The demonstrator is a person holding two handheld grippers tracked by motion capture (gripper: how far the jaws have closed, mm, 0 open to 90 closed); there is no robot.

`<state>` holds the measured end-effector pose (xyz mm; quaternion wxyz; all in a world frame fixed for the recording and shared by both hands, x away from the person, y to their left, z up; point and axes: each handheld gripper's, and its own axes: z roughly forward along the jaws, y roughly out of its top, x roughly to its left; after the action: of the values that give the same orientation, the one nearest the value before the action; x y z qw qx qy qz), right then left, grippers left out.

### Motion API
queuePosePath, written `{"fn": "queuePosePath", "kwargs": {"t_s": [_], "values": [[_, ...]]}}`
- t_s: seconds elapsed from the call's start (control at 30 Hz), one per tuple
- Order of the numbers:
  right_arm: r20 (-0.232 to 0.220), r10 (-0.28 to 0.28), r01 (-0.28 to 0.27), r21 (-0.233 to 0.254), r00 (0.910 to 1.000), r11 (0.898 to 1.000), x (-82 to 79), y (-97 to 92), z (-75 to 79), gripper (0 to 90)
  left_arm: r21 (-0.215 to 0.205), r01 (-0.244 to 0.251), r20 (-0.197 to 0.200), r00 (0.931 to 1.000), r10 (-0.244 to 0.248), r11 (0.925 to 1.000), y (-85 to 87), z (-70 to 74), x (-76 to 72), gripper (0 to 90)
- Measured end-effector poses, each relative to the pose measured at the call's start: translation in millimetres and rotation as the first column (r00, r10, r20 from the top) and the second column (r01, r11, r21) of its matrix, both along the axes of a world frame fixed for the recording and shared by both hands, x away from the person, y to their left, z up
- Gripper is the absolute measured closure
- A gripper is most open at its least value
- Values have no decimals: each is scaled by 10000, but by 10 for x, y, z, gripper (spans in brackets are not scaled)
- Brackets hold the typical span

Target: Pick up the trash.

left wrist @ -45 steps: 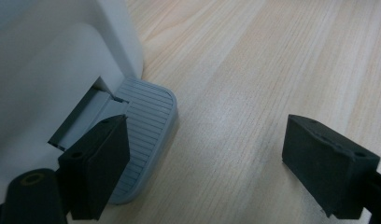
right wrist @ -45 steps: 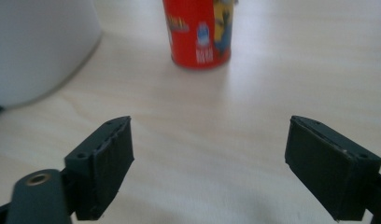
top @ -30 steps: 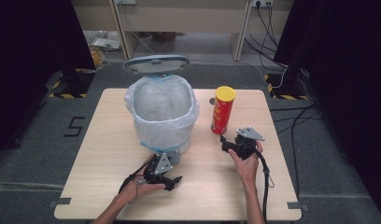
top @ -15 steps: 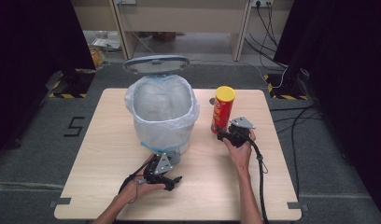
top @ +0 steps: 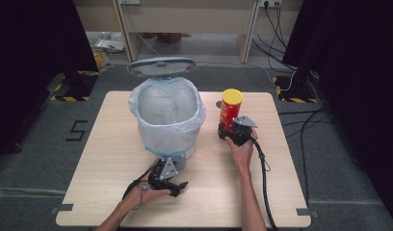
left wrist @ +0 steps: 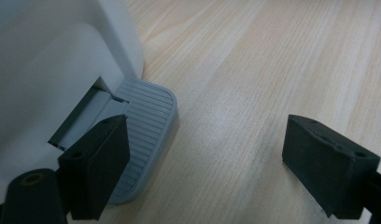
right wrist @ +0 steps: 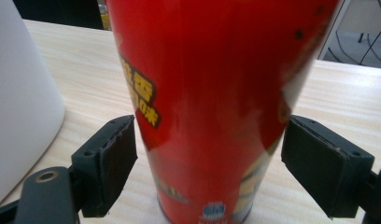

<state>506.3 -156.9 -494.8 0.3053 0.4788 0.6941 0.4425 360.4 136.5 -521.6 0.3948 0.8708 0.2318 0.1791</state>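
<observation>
Right gripper view: red can (right wrist: 212,107) with yellow lettering, too blurred to read, stands on the table (right wrist: 347,93) between the right tool's (right wrist: 209,163) spread jaws, which have just been opening. Left tool (left wrist: 216,163) gapes beside the bin pedal (left wrist: 144,140).

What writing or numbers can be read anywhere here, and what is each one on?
"5": painted in white on the grey floor, left of the table, in the high view.
Yellow characters on the red can: two or three large signs in the right gripper view, blurred and cut by the curve, not readable.
Small blue mark low on the can: too blurred to read.
Bin, its pedal and the table: no text.
</observation>
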Motion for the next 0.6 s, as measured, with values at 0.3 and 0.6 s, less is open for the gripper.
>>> {"fn": "queuePosePath", "kwargs": {"t_s": [0.3, 0.6], "values": [[47, -63, 64, -169, 10000, 9998, 48, 8, -51, 241, 7, -2, 1, 10000, 2, 10000, 0, 0, 0, 142], [182, 67, -65, -136, 9998, 9999, -253, -46, 133, 242, 50, -18, 22, 10000, 18, 10000, -1, 1, -2, 142]]}}
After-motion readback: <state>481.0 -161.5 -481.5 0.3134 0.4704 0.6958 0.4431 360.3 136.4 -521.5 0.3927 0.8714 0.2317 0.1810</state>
